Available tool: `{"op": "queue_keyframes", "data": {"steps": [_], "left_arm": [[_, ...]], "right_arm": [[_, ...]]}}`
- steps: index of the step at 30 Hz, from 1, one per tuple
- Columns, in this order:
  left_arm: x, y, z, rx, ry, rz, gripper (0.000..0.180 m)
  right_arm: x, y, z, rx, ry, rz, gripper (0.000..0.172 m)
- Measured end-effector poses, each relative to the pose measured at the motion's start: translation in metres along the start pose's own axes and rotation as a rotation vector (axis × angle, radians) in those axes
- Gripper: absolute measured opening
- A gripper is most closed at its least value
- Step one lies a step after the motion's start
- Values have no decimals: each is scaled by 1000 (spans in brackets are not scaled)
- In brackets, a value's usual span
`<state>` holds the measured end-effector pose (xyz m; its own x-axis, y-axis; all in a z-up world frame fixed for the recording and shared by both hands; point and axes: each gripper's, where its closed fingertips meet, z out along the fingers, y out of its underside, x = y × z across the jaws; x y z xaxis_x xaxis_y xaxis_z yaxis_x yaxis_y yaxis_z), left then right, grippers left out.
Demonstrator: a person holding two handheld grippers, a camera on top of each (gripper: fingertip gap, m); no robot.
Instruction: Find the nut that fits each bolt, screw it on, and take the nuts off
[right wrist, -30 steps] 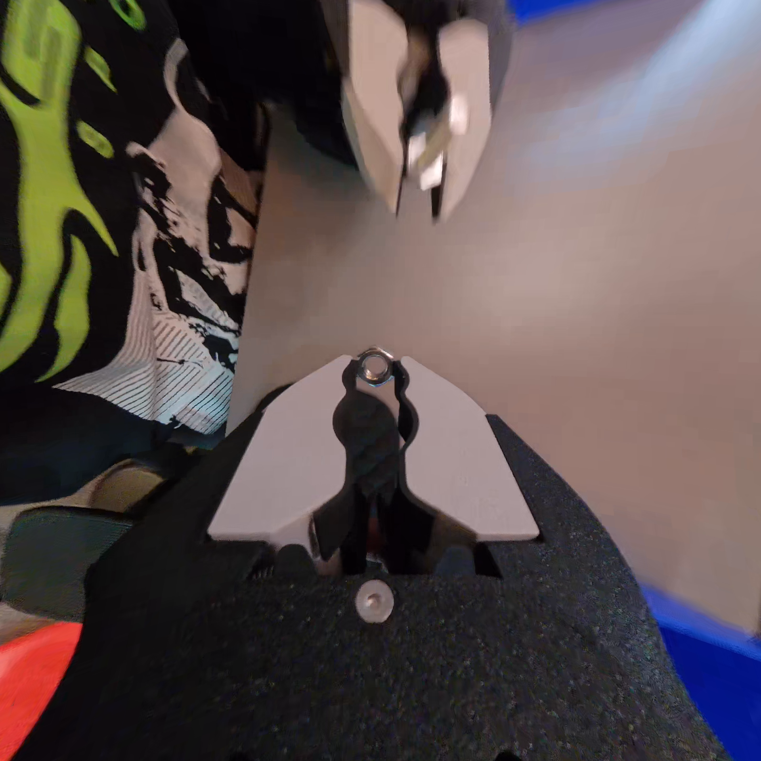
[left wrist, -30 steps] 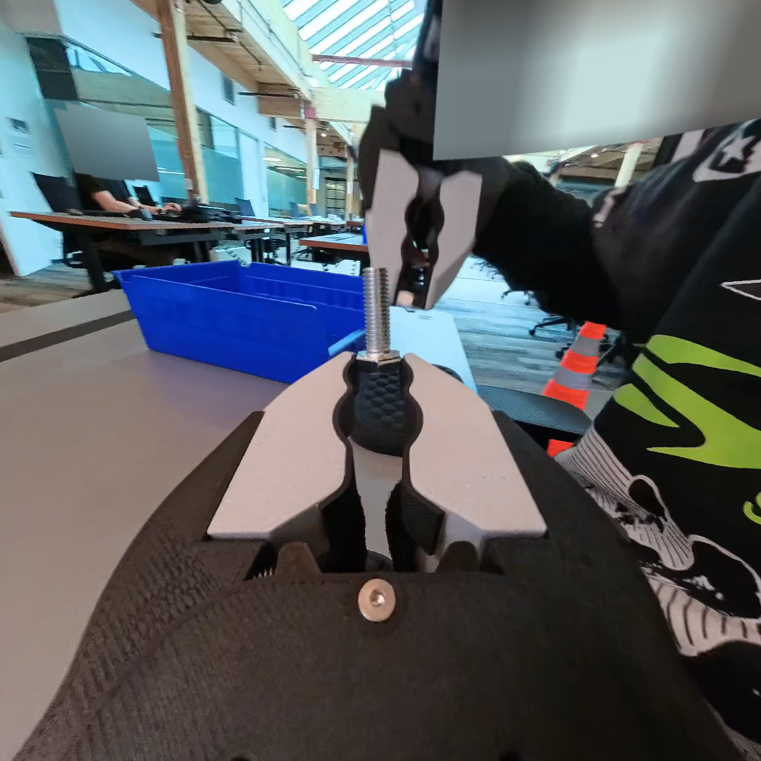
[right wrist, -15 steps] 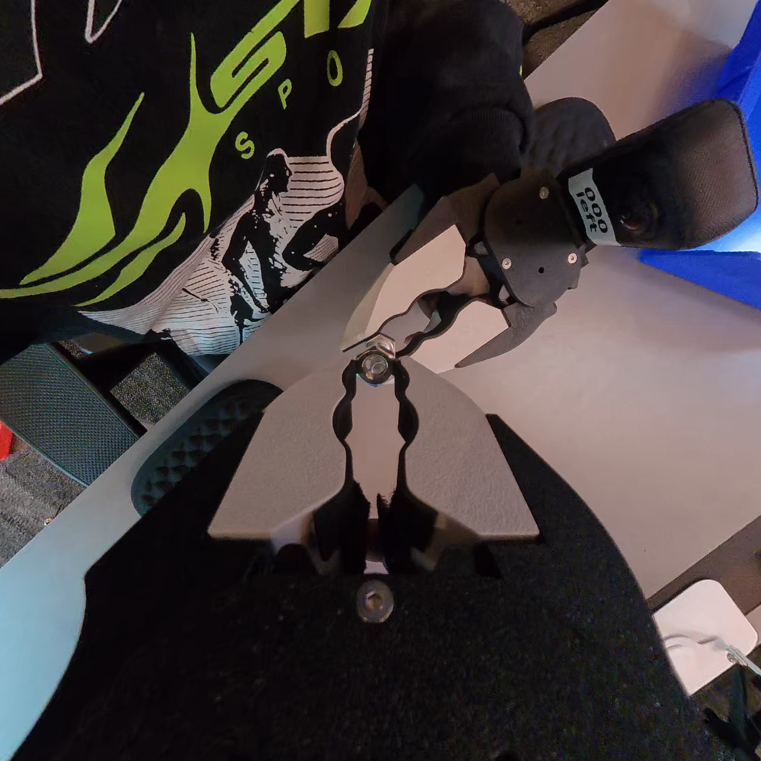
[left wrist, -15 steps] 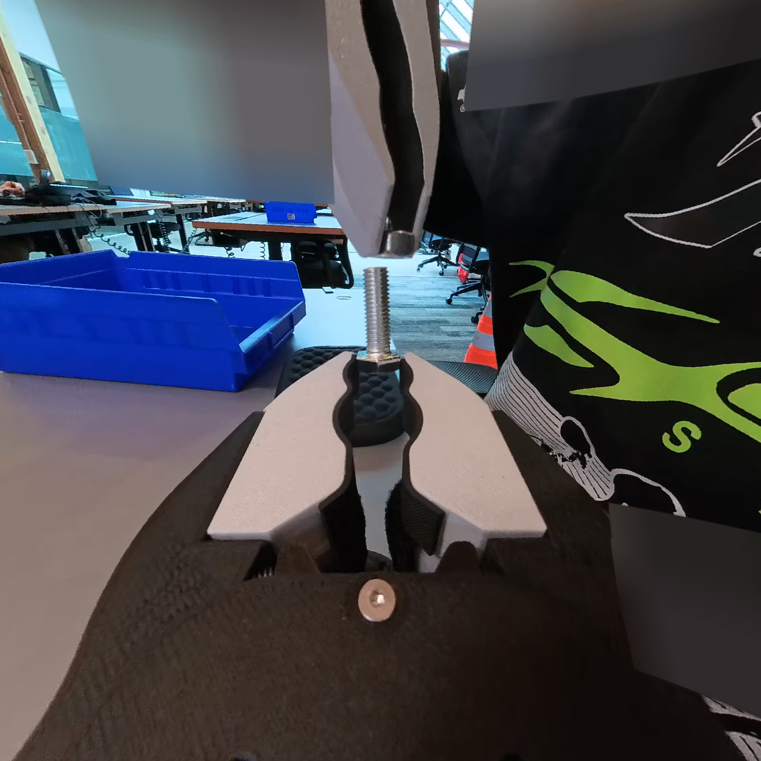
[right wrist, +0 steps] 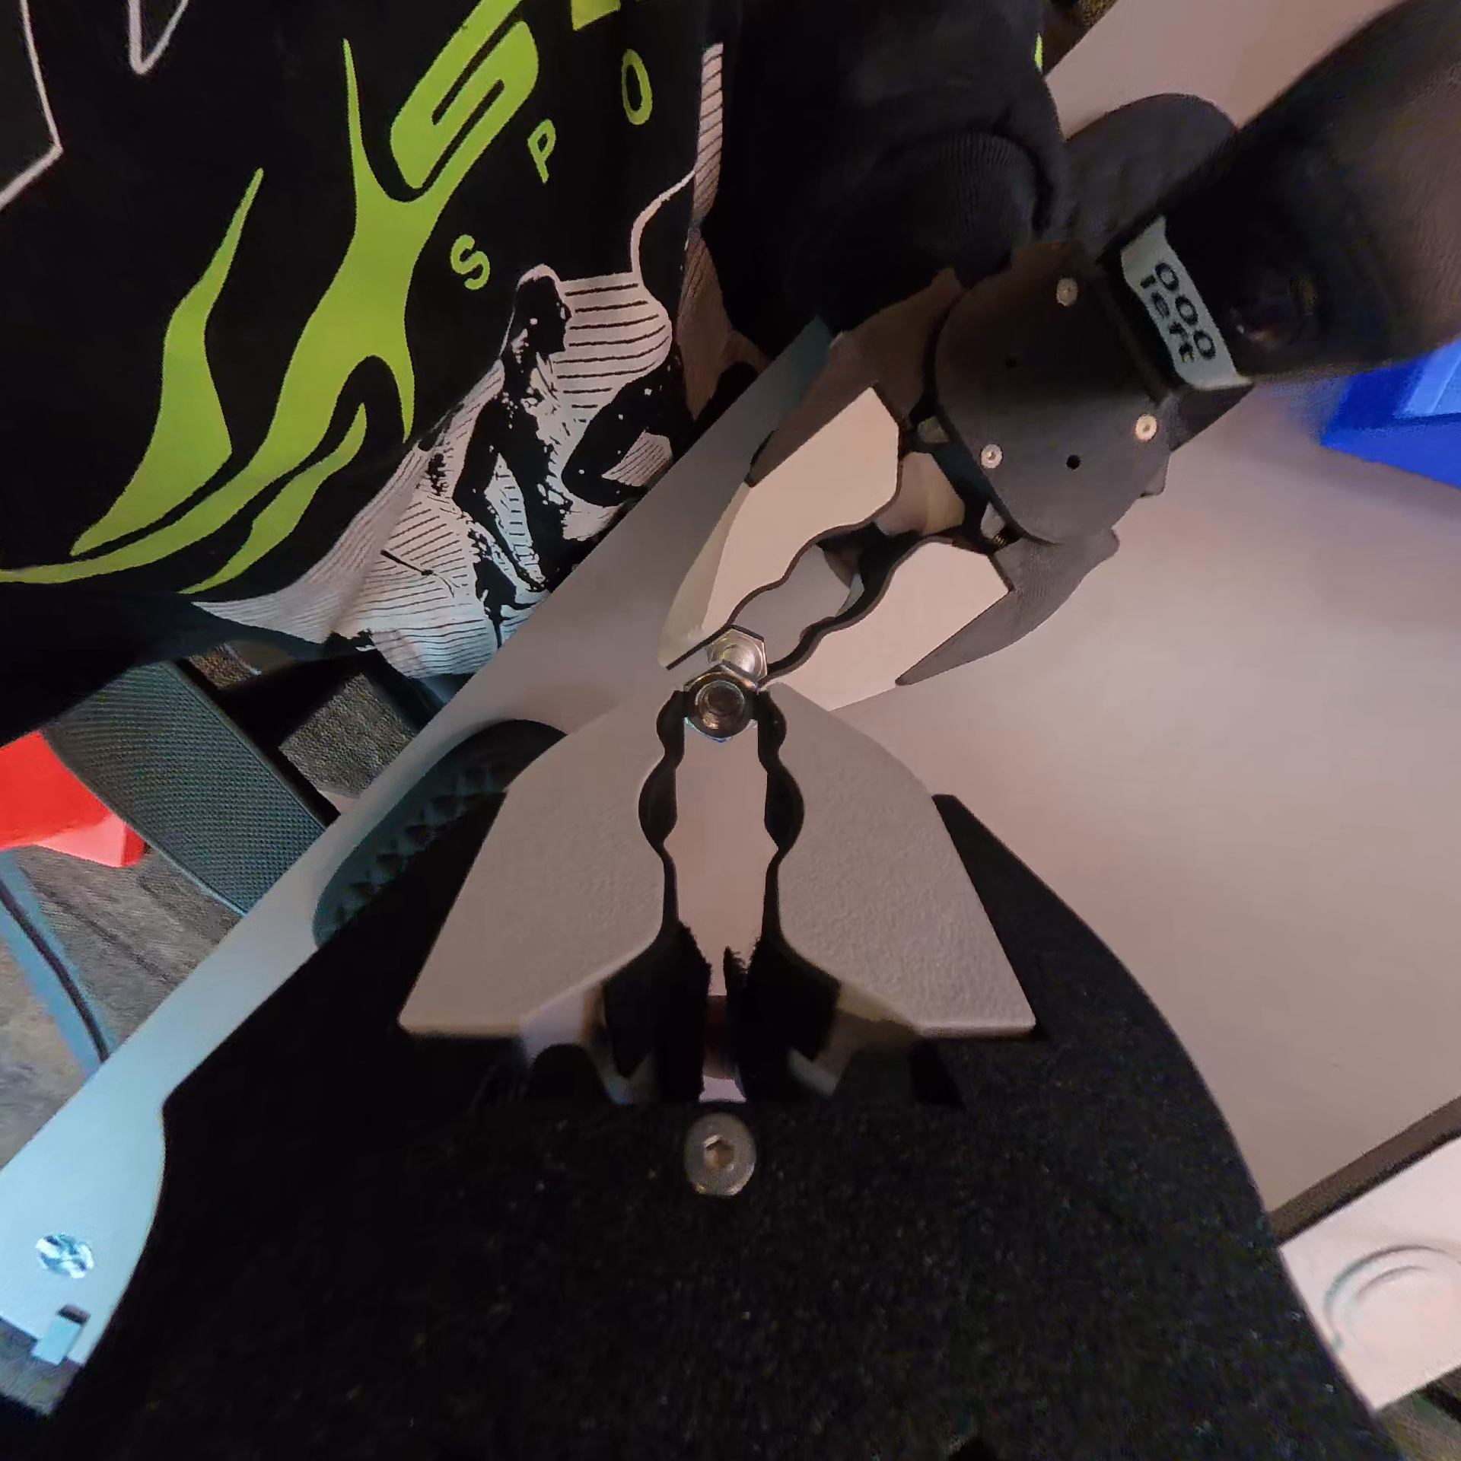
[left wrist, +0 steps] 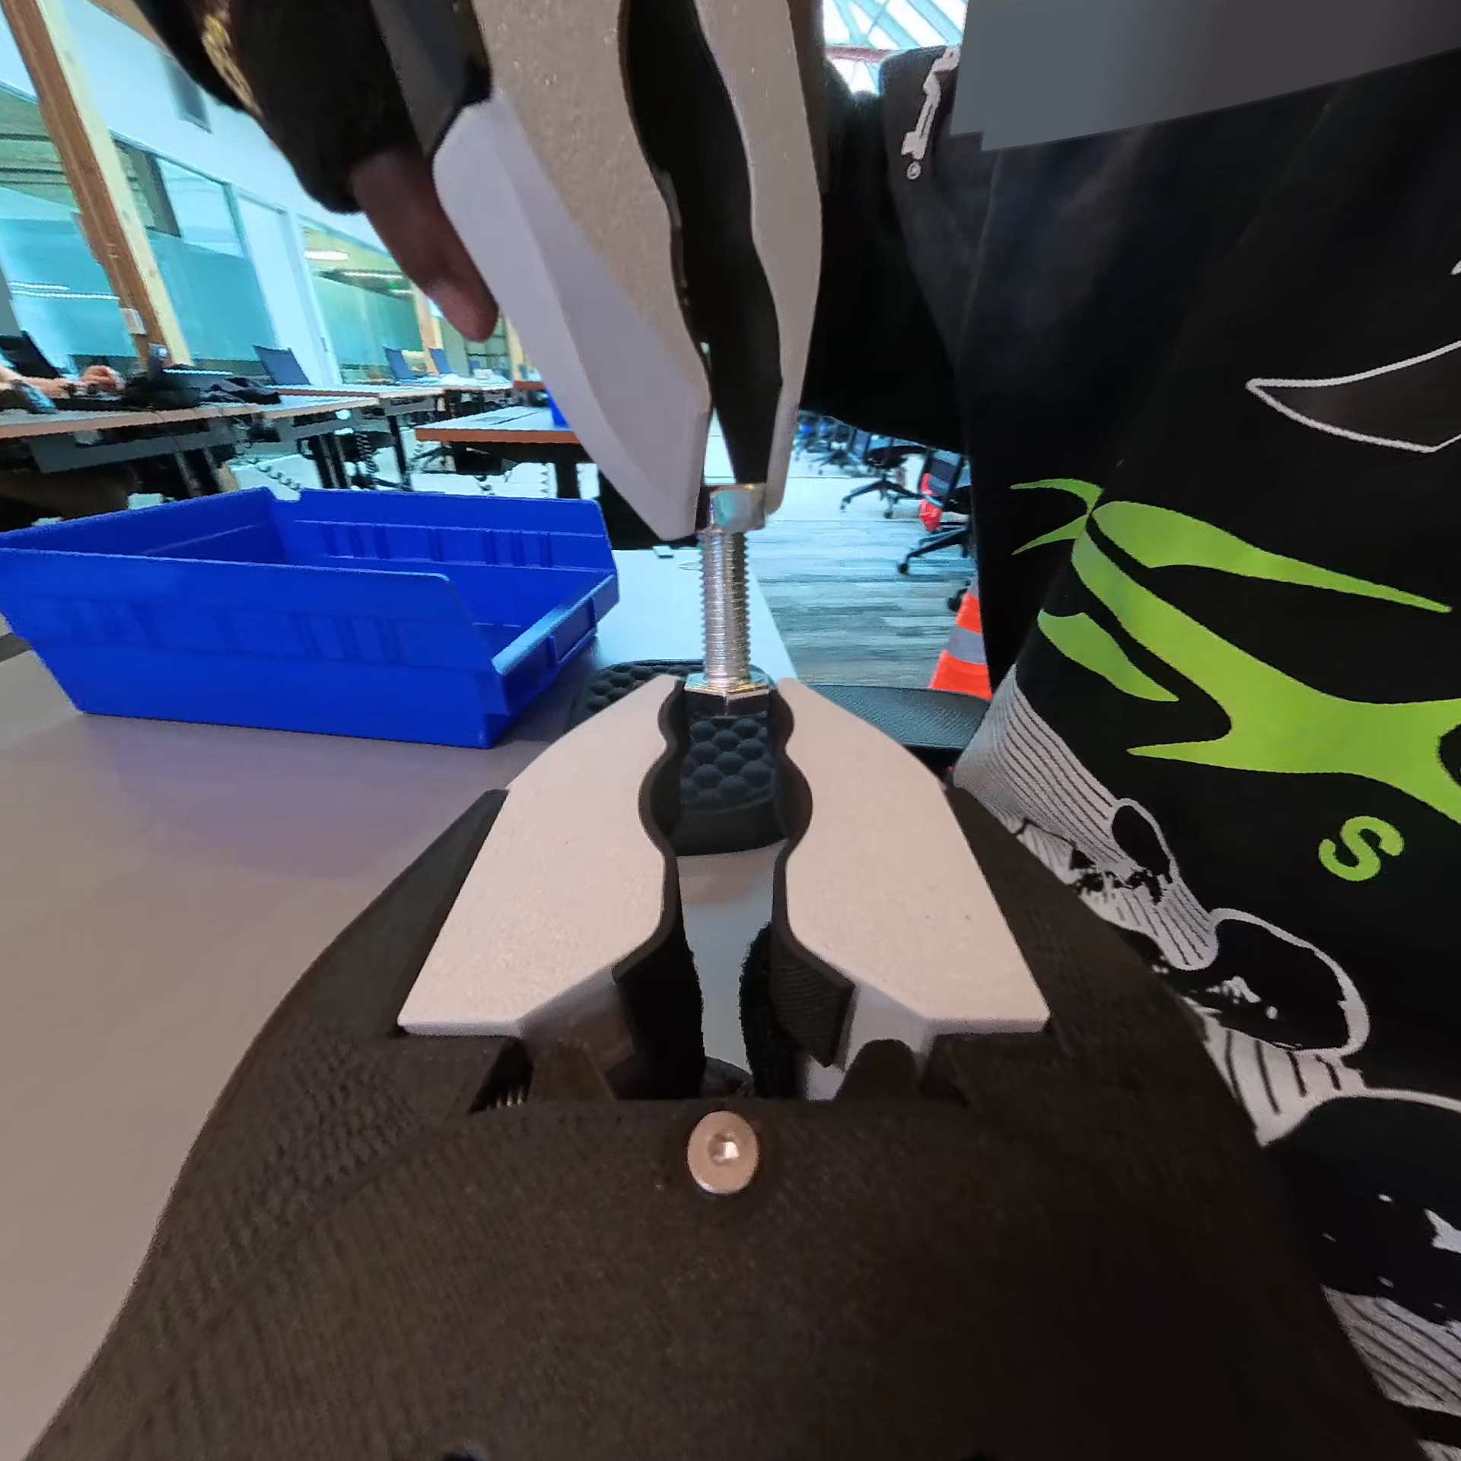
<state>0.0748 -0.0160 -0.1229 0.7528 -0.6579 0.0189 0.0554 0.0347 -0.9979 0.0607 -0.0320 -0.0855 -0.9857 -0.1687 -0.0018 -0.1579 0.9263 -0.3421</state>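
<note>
My left gripper is shut on the hex head of a silver bolt and holds it upright, threads up. My right gripper comes down from above, shut on a silver hex nut that sits on the bolt's top end. In the right wrist view my right gripper grips the nut at its tips, looking down the bolt's axis. The left gripper shows beyond it, its fingertips clamped on the bolt head.
A blue plastic bin stands on the grey table to the left. The person's black and green shirt is close on the right. A chair and an orange cone lie past the table's edge. The grippers' ends are close to 4 cm from one another.
My right gripper swung in over the bolt and came down. The nut hung a little above the bolt's tip before and now sits on its top end. The left gripper kept its grip.
</note>
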Motion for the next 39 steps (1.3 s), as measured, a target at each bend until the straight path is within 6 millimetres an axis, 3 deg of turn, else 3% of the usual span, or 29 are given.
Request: {"op": "queue_keyframes", "data": {"steps": [12, 26, 39], "left_arm": [[-26, -8, -6, 45, -268, 20, 18], [-59, -3, -19, -18, -676, 119, 18], [-61, -2, -19, 13, -658, 72, 19]], "right_arm": [[20, 9, -9, 10, 90, 167, 18], [41, 27, -10, -70, 179, 462, 17], [43, 31, -8, -74, 178, 506, 20]]}}
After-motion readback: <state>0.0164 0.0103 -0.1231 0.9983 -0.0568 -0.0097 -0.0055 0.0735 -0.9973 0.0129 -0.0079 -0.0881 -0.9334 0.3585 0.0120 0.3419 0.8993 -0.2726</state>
